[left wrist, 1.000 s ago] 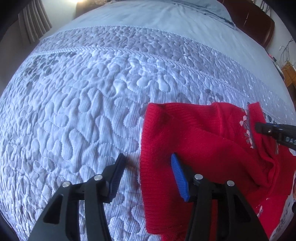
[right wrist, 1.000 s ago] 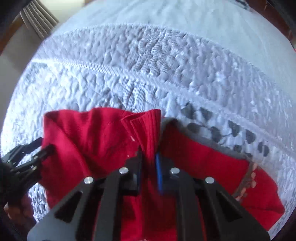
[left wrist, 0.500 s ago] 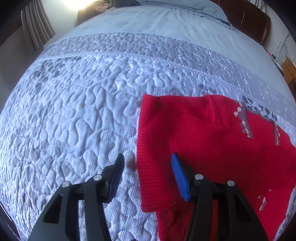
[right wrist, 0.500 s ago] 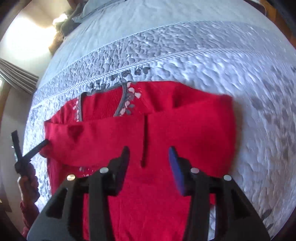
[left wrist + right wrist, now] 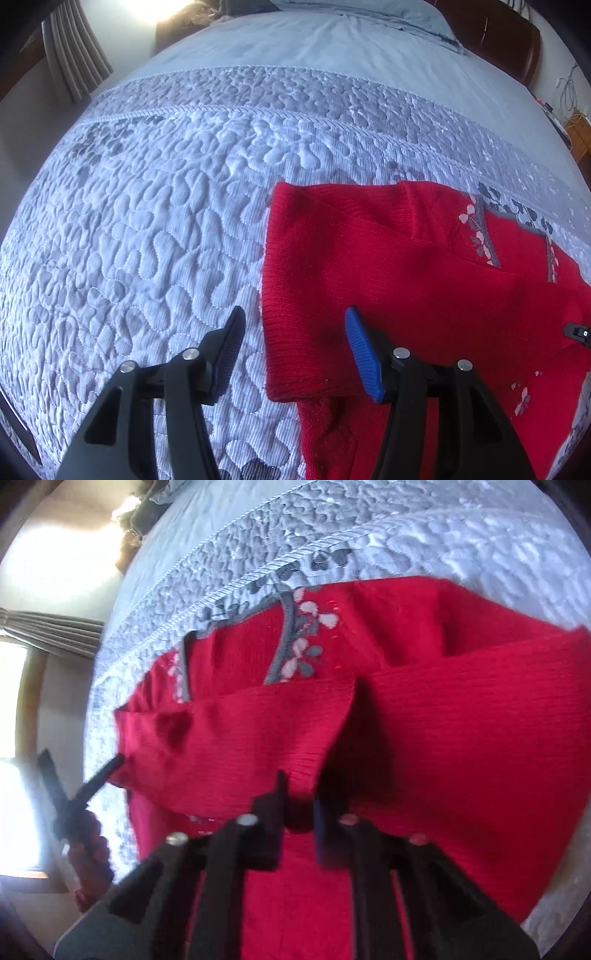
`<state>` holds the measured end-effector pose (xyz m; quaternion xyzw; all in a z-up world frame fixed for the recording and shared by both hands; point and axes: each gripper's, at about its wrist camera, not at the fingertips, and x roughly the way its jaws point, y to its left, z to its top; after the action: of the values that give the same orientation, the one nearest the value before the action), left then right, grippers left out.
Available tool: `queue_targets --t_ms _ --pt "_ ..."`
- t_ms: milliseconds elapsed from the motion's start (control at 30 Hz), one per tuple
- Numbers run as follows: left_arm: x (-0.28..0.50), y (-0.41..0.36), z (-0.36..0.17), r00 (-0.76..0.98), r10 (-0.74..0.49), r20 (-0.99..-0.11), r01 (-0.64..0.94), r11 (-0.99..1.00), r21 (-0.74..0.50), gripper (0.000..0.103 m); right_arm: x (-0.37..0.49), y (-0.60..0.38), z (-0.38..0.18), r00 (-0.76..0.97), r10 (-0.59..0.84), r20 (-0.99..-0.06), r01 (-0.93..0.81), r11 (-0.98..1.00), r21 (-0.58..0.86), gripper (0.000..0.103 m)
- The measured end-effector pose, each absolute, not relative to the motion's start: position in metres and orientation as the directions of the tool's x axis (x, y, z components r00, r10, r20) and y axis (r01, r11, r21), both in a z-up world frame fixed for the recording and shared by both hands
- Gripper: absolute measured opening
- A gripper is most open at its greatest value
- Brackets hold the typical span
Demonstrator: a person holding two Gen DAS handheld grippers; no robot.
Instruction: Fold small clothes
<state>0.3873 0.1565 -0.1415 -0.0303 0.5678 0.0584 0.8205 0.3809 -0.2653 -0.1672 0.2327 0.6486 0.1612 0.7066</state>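
A red knitted sweater (image 5: 424, 280) lies partly folded on the quilted bedspread (image 5: 147, 221), with a grey collar trim and pale flowers at its far right side. The left gripper (image 5: 293, 343) hangs just over the sweater's left edge, its jaws apart and grasping nothing; one blue pad (image 5: 364, 358) is above the knit. The right gripper (image 5: 299, 805) has just been closing its jaws, and now it pinches a fold of the red cloth at the near side.

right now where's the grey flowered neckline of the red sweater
In the left wrist view the neckline sits right of centre, at the red sweater's far edge on the quilted bedspread.
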Motion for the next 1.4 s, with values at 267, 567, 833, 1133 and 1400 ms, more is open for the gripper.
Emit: queue_targets --t_ms 267,567,833,1133,1400 --pt "0.384 0.15 -0.137 0.361 0.056 -0.931 -0.127 0.992 0.01 0.057 0.372 -0.31 -0.099 0.314 0.454 -0.834 0.044 0.87 0.49 0.007" --pt "0.399 0.126 -0.149 0.349 0.02 -0.937 -0.106 0.994 -0.019 0.059 0.358 -0.356 -0.148 0.237 0.287 -0.928 0.143 0.935 0.325 0.008" --pt "0.433 0.12 -0.166 0.276 -0.058 -0.959 -0.074 0.994 -0.082 0.034 0.353 -0.352 -0.139 0.28 0.302 -0.911 0.096 0.936 0.339 0.009" --pt "0.42 0.155 -0.158 0.335 -0.132 -0.933 -0.187 0.961 -0.203 0.008 0.355 -0.344 -0.142 0.271 0.345 -0.899 0.077 0.923 0.378 0.01" --pt "0.417 0.139 -0.155 0.339 -0.047 -0.94 -0.132 0.986 -0.097 0.01 0.345 -0.354 -0.145 0.262 0.361 -0.895 0.109 0.91 0.399 0.023"
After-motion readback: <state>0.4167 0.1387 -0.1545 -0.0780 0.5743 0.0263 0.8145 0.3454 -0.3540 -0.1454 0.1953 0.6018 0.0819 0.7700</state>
